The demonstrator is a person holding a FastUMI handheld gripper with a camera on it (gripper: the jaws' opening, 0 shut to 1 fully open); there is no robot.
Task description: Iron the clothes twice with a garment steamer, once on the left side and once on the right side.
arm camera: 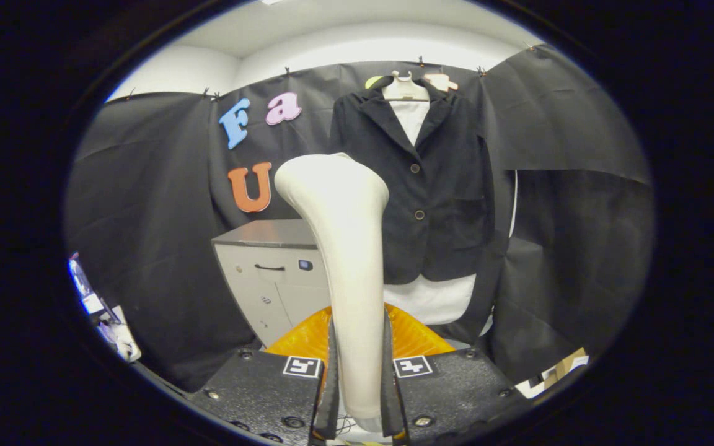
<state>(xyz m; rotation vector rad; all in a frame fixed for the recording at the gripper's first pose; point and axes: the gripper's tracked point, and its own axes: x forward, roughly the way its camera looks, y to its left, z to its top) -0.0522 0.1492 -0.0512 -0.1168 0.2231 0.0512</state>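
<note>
The hand-held gripper (358,396) is clenched on the handle of a cream garment steamer (344,248), one finger pressing each side of the handle's lower end. The steamer stands upright between the fingers, its long axis running nearly vertical. From the grip it rises as a slim stem, then widens and leans to the left, ending in a broad rounded head. The head seems to face away, toward the far wall, though its front face is hidden from here.

Just behind the fingers, low down, sits a ribbed orange part (416,337), showing on both sides of the steamer's stem; what it belongs to cannot be told.

Farther off and to the right of the steamer's head, a dark jacket (450,198) hangs on a pale hanger (404,90) against the black cloth wall (146,235). It has lapels and two buttons down its front, and a white garment (432,300) shows at its collar and below its hem. The steamer is well apart from the jacket, not touching it.

To the left of the jacket, behind the steamer, stands a low grey cabinet (264,279) with a dark handle.
</note>
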